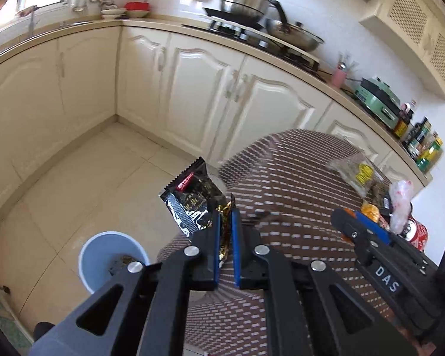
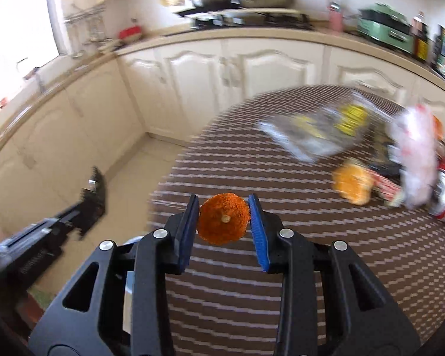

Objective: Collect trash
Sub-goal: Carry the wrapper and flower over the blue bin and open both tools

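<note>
Left wrist view: your left gripper (image 1: pixel 225 231) is clamped on a black snack wrapper (image 1: pixel 190 200), hanging past the table edge (image 1: pixel 175 238), up and right of the blue bin (image 1: pixel 103 246); release now and it could miss. Bin contents unclear. Right wrist view: your right gripper (image 2: pixel 224 218) pinches 1 piece of orange peel (image 2: pixel 223 218) between its pads; a thin hold could slip. Far trash is blurred.
</note>
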